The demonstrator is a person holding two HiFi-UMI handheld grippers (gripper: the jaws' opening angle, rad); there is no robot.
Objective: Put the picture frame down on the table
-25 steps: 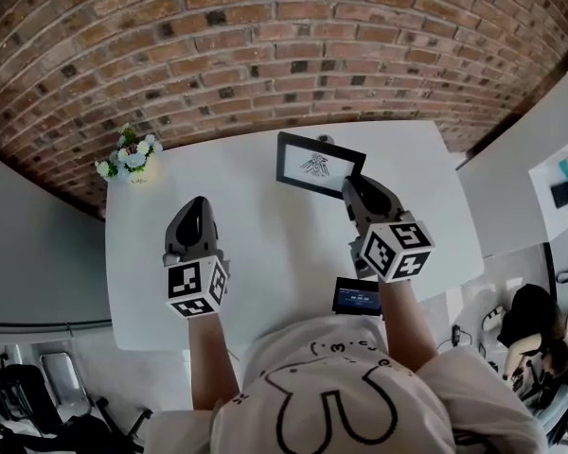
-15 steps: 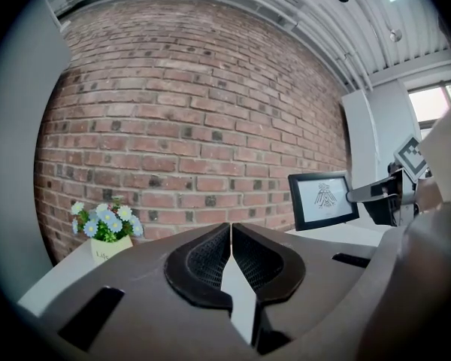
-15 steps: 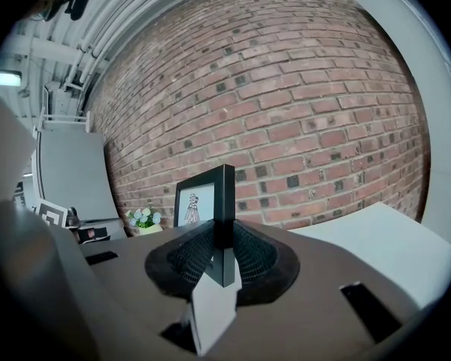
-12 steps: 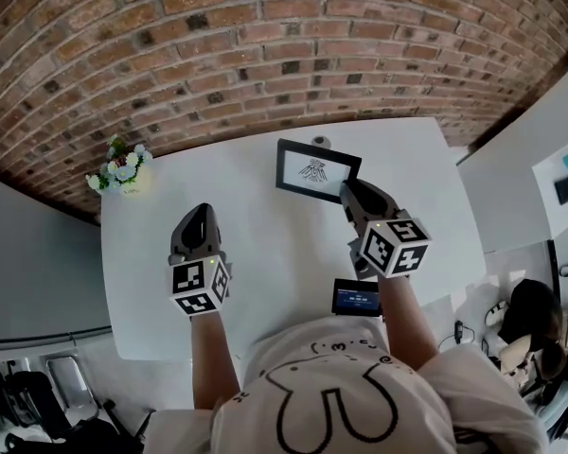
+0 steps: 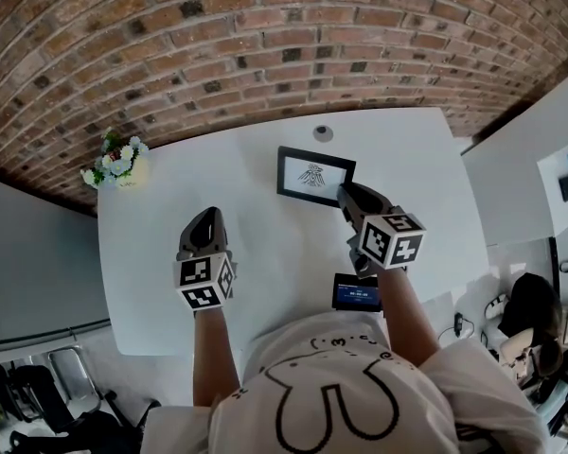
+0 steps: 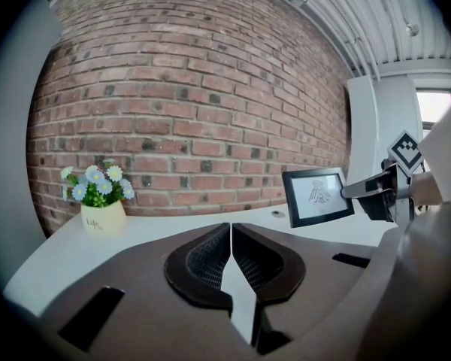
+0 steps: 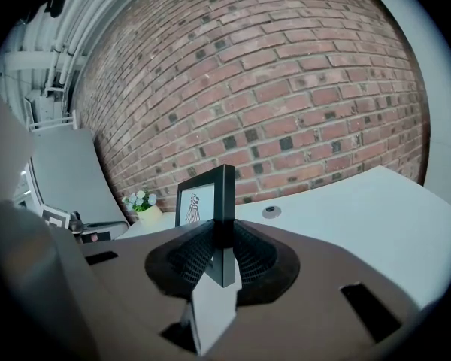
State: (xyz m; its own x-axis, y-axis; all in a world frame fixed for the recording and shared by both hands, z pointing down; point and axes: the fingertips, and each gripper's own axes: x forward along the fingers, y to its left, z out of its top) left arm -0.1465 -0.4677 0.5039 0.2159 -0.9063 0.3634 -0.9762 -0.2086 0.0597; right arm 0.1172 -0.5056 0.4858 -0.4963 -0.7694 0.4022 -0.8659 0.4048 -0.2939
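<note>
Right tool [image 7: 219,239] clamps the upright picture frame [image 7: 198,203] by its edge.

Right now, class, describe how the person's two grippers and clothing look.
The dark grey, teardrop-shaped left gripper and matching right gripper each carry a white cube with black square markers at the rear. Their inner pads are black and mesh-textured. The person wears a white short-sleeved T-shirt with a black line drawing.

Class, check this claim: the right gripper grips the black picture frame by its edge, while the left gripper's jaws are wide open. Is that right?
Not quite. The left gripper has its jaws shut together, empty, as the left gripper view shows. The right gripper does grip the picture frame by its edge.
</note>
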